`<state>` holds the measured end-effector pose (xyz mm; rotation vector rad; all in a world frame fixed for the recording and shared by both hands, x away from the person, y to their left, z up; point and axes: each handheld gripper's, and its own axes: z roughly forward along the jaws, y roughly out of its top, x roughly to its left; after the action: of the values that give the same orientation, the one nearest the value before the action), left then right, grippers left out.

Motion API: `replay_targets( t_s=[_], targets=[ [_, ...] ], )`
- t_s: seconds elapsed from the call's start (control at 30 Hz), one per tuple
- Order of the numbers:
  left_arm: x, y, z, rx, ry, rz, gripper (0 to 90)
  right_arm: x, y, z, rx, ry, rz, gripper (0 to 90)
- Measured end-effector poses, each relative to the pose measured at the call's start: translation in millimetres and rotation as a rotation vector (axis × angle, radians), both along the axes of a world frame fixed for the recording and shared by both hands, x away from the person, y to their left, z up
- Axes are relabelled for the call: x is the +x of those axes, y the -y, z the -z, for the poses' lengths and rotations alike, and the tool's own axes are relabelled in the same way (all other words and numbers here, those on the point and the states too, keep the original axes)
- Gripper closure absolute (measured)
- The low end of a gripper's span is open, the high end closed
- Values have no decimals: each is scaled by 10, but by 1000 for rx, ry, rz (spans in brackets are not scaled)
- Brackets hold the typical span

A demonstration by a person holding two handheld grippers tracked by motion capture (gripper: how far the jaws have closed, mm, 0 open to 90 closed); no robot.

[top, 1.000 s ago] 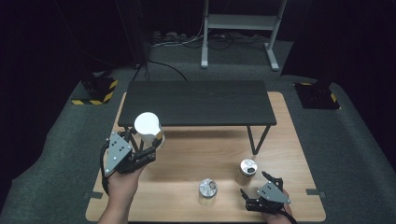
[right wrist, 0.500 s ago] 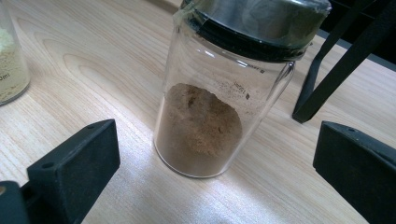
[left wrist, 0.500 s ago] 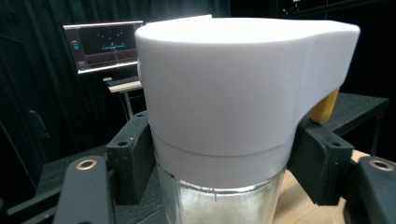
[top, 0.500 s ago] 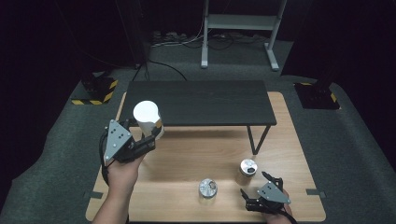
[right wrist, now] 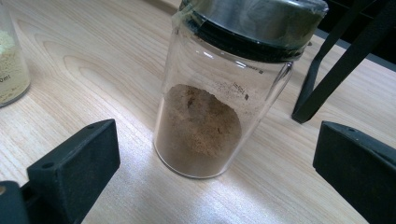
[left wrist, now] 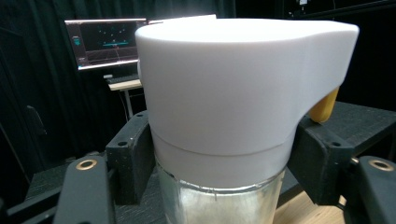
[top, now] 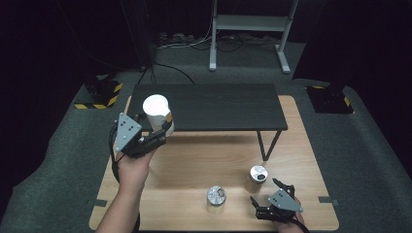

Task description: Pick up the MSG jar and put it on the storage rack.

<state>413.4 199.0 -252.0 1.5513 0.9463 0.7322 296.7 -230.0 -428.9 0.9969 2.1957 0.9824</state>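
My left gripper (top: 158, 132) is shut on a white-lidded jar (top: 156, 111), held up at the left front corner of the black shelf (top: 209, 107). In the left gripper view the jar (left wrist: 233, 116) has a broad white cap, a yellow tab at its right side and a clear glass body, with the jaws pressing on both sides. My right gripper (top: 272, 191) rests open near the table's front right, just short of a glass spice jar (top: 258, 175). That jar (right wrist: 219, 93) holds brown powder under a metal lid and stands untouched between the wide-apart jaws.
A second metal-lidded jar (top: 216, 196) stands on the wooden table (top: 194, 160) left of my right gripper; its pale contents (right wrist: 11, 70) show at the left edge of the right gripper view. A black shelf leg (top: 265, 145) stands behind the brown-powder jar.
My left gripper has carried the white-lidded jar up and slightly forward toward the shelf's left front corner. The right gripper has stayed still.
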Motion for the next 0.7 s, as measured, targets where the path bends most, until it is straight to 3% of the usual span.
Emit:
replay_targets(
  t_s=[0.7],
  targets=[
    [328,81,5,10,-8,-17,306,-1,1,0,2,1,-2,0]
  ],
)
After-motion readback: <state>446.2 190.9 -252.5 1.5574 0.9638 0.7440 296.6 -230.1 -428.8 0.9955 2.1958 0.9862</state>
